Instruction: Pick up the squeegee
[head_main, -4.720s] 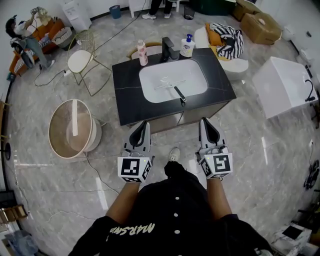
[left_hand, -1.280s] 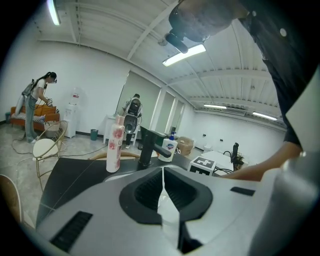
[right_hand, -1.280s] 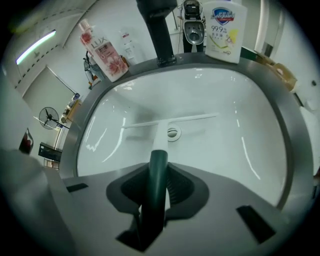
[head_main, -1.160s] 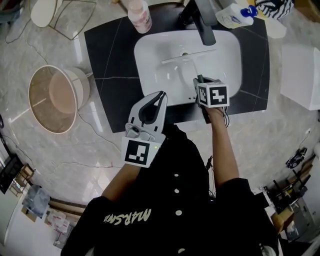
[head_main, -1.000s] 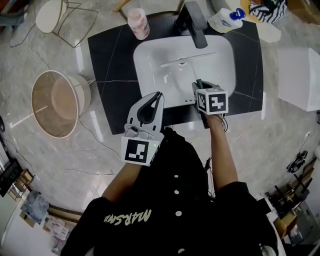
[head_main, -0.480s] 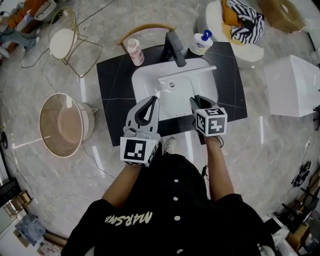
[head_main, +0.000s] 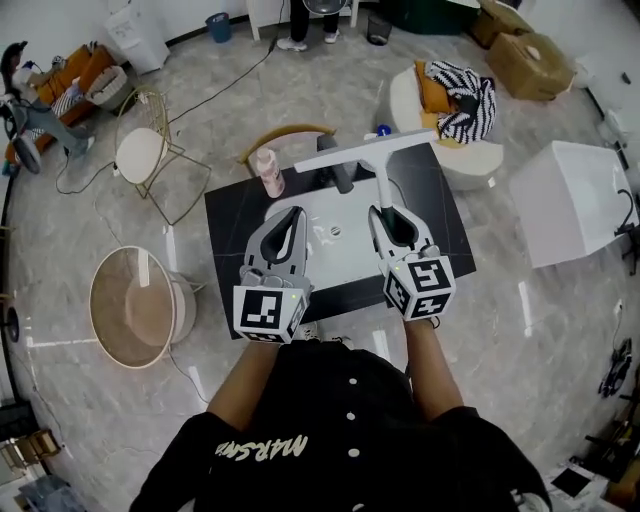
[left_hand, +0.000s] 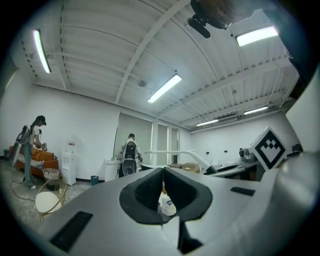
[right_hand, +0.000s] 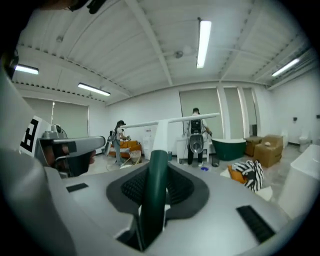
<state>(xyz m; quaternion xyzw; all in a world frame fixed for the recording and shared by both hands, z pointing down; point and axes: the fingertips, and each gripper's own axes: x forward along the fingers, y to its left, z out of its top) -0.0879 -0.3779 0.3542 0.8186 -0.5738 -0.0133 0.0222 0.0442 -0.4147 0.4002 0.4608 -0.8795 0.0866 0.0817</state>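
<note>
Squeegee (head_main: 372, 150) sits in the right gripper (head_main: 386, 211), whose jaws are narrowed onto its dark green handle – the right gripper view shows the handle (right_hand: 156, 175) running up between the two ribbed pads, both pressing on it. Beyond the pads the neck turns white and ends in a long white blade set crosswise, seen against the far wall of the room. In the head view that blade lies across the back edge of the black counter (head_main: 226, 218), over the dark faucet (head_main: 341, 176), and touches neither the counter nor the white sink (head_main: 322, 243).

Beside it, the left gripper (head_main: 296, 213) is level and well apart from the squeegee. Its jaws are brought together at the tips, with nothing between them (only a white soap bottle (left_hand: 168, 205) shows far off through the hollow behind the tips). A pink bottle (head_main: 267, 172) stands upright at the counter's back left corner – just beside the faucet.
</note>
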